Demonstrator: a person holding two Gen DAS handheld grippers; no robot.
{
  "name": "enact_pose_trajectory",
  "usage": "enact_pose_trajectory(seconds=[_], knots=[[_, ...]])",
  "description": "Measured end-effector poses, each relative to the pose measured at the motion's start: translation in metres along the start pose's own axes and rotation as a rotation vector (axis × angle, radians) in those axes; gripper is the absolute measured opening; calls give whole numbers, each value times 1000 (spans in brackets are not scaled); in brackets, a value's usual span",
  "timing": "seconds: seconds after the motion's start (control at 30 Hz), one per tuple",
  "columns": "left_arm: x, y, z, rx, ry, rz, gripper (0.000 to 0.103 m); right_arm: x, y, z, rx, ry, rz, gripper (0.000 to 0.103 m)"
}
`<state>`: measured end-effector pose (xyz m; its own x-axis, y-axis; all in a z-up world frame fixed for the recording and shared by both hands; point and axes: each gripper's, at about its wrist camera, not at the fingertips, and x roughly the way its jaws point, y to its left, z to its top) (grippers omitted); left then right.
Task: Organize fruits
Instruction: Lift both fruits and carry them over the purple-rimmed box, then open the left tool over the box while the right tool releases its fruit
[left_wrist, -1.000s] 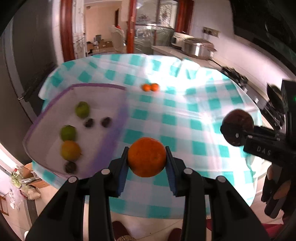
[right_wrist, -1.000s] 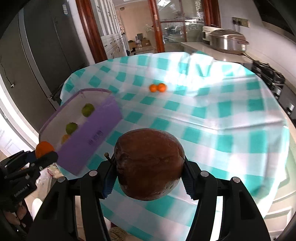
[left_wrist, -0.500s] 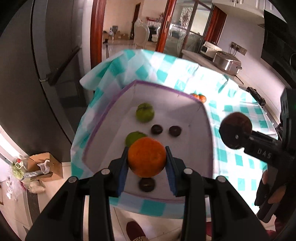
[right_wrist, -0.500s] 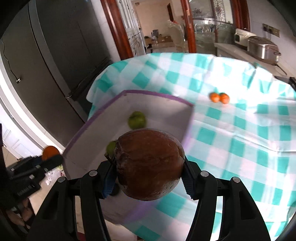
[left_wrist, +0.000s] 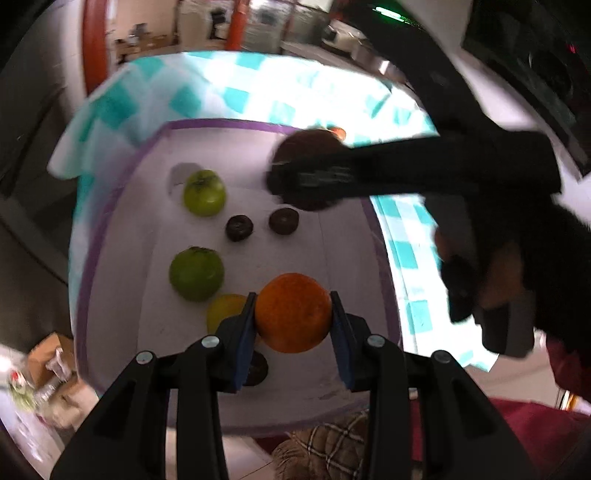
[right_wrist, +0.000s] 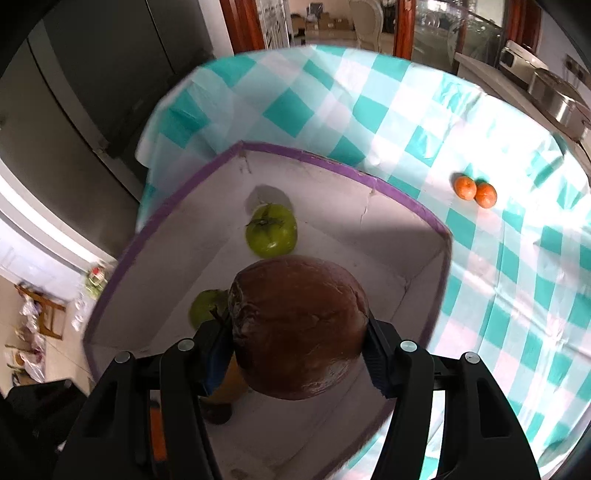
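Left wrist view: the left gripper (left_wrist: 293, 314) clamps an orange (left_wrist: 293, 312) above the box (left_wrist: 122, 206), half hiding a yellow fruit (left_wrist: 226, 310) and a dark one below, while the blurred right gripper (left_wrist: 306, 177) crosses the far wall. Right wrist view: the right gripper (right_wrist: 299, 338) squeezes a brown fruit (right_wrist: 298, 325) over the box (right_wrist: 314, 158), covering much of its floor; two tangerines (right_wrist: 475, 191) sit on the cloth (right_wrist: 369, 107) beyond.

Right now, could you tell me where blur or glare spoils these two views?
Left wrist view: the right tongs are motion-smeared, and the tablecloth glares; the orange is sharp. Right wrist view: mostly crisp, with glare on cloth beside the two small oranges.
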<state>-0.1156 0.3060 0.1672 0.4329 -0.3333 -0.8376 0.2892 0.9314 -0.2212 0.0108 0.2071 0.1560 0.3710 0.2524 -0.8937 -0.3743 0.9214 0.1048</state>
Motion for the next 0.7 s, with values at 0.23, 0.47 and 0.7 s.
enact_pose_trajectory(seconds=[0.23, 0.47, 0.7], knots=[[48, 8, 31, 29, 123, 29, 38, 70, -1, 36, -111, 145, -62, 60], [95, 8, 42, 41, 238, 57, 38, 132, -5, 53, -219, 339, -60, 60], [132, 15, 43, 41, 347, 91, 38, 160, -10, 63, -226, 418, -43, 60]])
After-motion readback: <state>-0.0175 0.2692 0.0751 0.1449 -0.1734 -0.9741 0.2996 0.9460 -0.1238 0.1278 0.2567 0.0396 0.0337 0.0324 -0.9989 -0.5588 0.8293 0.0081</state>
